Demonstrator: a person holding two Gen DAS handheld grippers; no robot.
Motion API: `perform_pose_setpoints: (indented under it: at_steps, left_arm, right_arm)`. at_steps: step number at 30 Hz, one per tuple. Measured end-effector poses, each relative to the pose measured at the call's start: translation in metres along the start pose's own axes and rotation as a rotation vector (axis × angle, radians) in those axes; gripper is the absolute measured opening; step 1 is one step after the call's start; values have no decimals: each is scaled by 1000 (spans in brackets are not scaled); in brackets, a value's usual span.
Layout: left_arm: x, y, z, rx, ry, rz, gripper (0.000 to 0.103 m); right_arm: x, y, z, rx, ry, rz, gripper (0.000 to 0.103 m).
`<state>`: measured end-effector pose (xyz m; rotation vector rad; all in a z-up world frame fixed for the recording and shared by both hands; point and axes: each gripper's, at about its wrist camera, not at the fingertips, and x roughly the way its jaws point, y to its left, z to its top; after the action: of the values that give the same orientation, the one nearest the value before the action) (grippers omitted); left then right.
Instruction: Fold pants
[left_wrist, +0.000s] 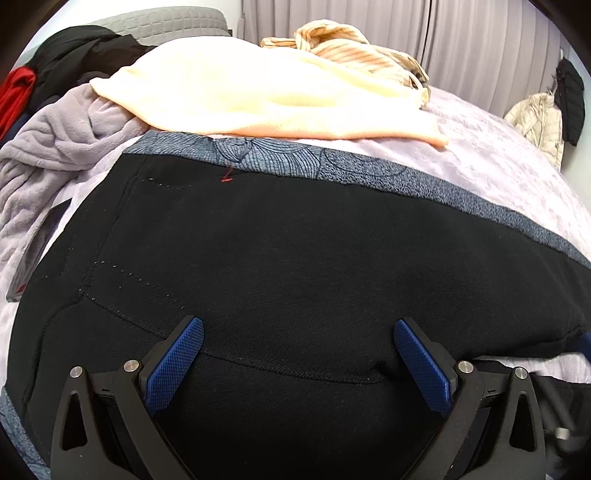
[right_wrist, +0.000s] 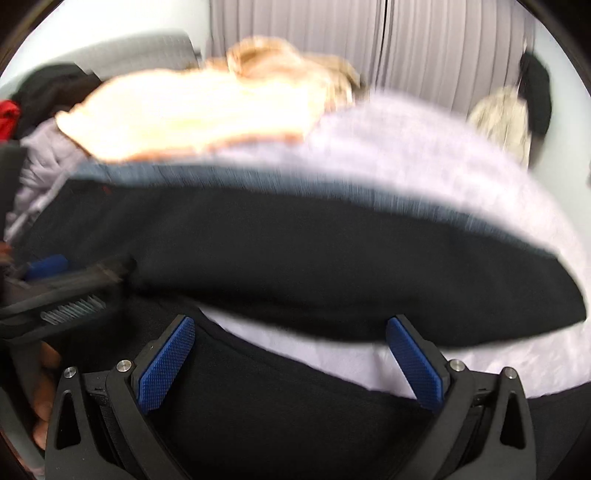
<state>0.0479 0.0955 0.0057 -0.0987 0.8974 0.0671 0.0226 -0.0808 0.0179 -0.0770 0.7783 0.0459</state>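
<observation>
While the bed (left_wrist: 491, 155) fills both views with its pale lilac cover, it serves as the folding surface, and the clutter sits pushed to the far side: a cream blanket (left_wrist: 266, 96) across the upper middle, a grey fleece garment (left_wrist: 55, 147) bunched at the left edge, dark and red clothes at upper left. That leaves the near half for the job. Spread right across the middle of the frame lie the black pants (left_wrist: 295, 258), flat, with a grey-blue patterned band (left_wrist: 332, 162) showing along their far edge. Whether that band is part of the pants or another cloth beneath, I cannot tell.

Now the left gripper (left_wrist: 298, 341), low centre in its own view, hovers just over the pants' seam with its blue fingers (left_wrist: 177, 365) spread wide, nothing between them. It looks poised to pinch the near edge.

Over in the right wrist view everything smears with motion. The right gripper (right_wrist: 291, 341) has its fingers (right_wrist: 166, 369) parted too, empty, above a strip of bed cover between two dark stretches of fabric. At the left edge there, the other gripper shows as a blur.
</observation>
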Motion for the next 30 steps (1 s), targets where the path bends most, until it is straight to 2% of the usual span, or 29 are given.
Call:
perform_pose_setpoints:
  at_steps: [3,6,10,13,16,19,27,30]
  left_arm:
    - [-5,7,-1,-43,-25,-3,103]
    - [-8,20,-1,-105,-37,-3,103]
    - [-9,35,-1,-176,-49,-48,103]
    - [-1,27,0,-149,-13,19,103]
    - [8,16,3,-114,17,90,103]
    - [8,16,4,-105,18,104,103]
    - [10,15,2,-101,23,113,103]
    - [9,15,1,-99,25,115,103]
  right_arm:
    - [-12,17,13,-46,-48,59,103]
    - [2,36,22,-119,-32,33,103]
    - [24,31,30,-78,33,68,103]
    - [36,27,30,-71,69,70,103]
    - [60,22,24,-30,155,123,103]
    - [69,18,20,2,181,155,103]
    - [69,33,16,-62,179,82,103]
    - [68,32,16,-64,181,81,103]
